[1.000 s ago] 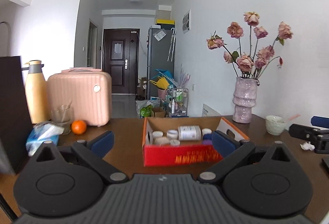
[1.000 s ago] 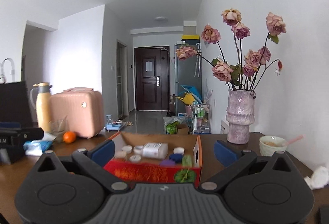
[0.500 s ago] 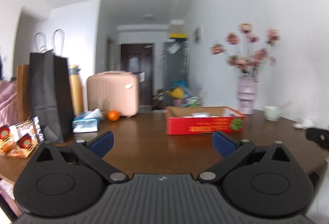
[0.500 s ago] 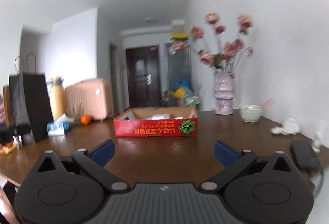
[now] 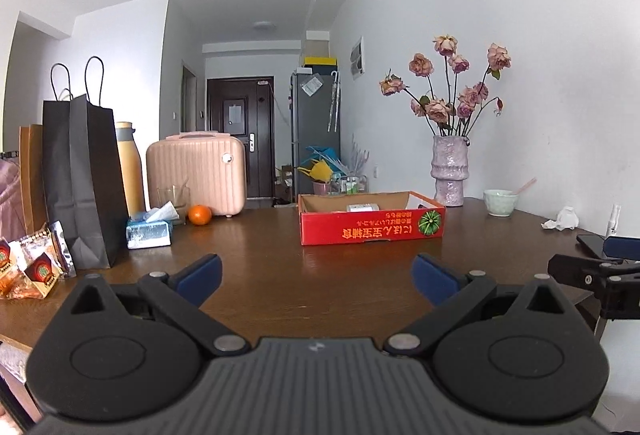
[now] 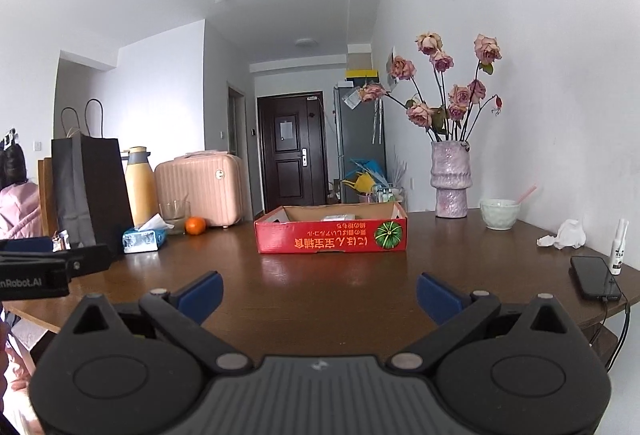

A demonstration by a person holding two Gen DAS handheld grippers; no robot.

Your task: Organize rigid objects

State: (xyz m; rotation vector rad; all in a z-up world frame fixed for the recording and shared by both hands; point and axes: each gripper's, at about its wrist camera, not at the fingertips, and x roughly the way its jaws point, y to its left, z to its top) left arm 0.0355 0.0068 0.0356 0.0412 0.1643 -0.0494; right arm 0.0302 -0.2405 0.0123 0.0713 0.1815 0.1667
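Observation:
A red cardboard box (image 5: 372, 231) (image 6: 331, 238) stands on the brown table (image 5: 280, 275) (image 6: 320, 287), well ahead of both grippers. A white container (image 5: 362, 207) shows just over its rim; the rest of its contents are hidden. My left gripper (image 5: 316, 277) is open and empty, held low over the table's near part. My right gripper (image 6: 319, 289) is open and empty too, to the right of the left one; it shows at the right edge of the left wrist view (image 5: 600, 271).
On the left stand black paper bags (image 5: 80, 179), a yellow flask (image 5: 130, 167), a pink case (image 5: 196, 173), a tissue pack (image 5: 150, 231), an orange (image 5: 199, 214) and snack packets (image 5: 32, 267). On the right are a flower vase (image 6: 450, 179), a bowl (image 6: 500, 213), crumpled tissue (image 6: 564, 235), a phone (image 6: 594, 277) and a spray bottle (image 6: 618, 247).
Both grippers have pulled back from over the red box toward the table's near edge. The box now looks smaller and farther. Both stay open and empty.

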